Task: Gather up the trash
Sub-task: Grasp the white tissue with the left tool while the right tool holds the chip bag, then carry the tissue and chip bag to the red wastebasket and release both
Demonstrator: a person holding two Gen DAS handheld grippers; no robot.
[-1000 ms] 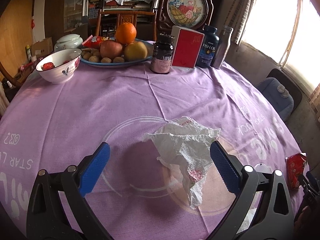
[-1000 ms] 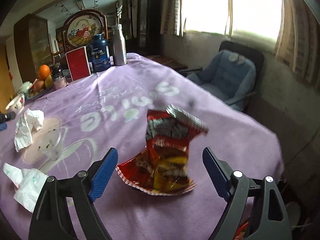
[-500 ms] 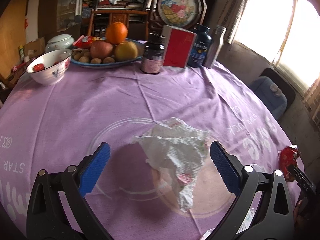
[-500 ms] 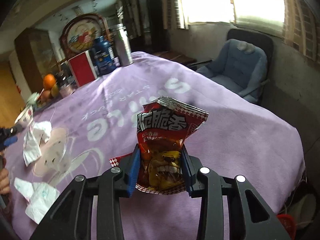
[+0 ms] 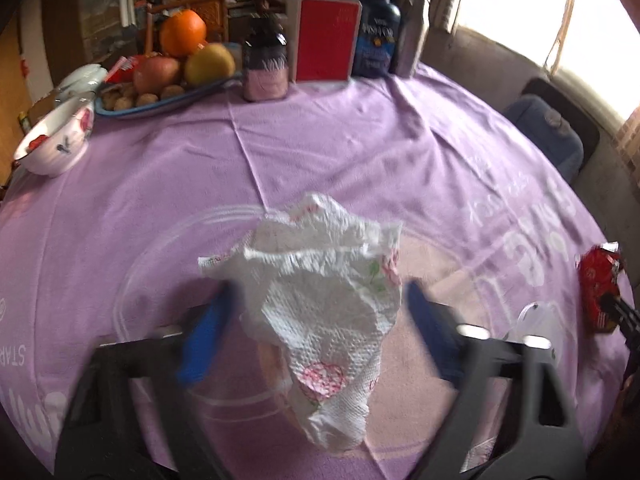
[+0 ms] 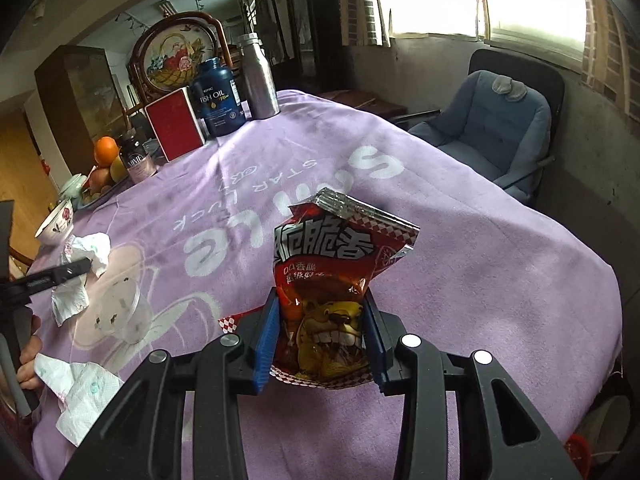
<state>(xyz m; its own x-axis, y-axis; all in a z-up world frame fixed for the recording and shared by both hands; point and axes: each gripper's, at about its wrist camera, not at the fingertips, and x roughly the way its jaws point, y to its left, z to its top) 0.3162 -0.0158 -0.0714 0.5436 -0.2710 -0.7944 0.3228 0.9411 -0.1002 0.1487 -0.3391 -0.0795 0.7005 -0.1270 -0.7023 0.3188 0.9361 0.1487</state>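
Left gripper: jaws closing, blurred in the left wrist view, with the crumpled white napkin between them; the blue pads look just beside the paper on both sides, and firm contact cannot be told through the blur. The napkin lies on the purple cloth of the bench, centred between the jaws and reaching past the tips. Right gripper: jaws narrowed and clamped on the red snack bag, blue pads pressing its lower half from both sides; the bag stands upright, its crimped silver top ahead of and above the tips, its bottom edge at the cloth. Well left of the right jaws sits a clear plastic lid, and beyond it the same napkin with the left gripper's black finger on it. A second crumpled tissue lies to the lower left, next to a person's fingers. Far ahead of both jaws: red box, fish oil bottle, metal bottle, dark supplement jar, fruit plate, flowered bowl. Right of the bench stands a blue cushioned chair.
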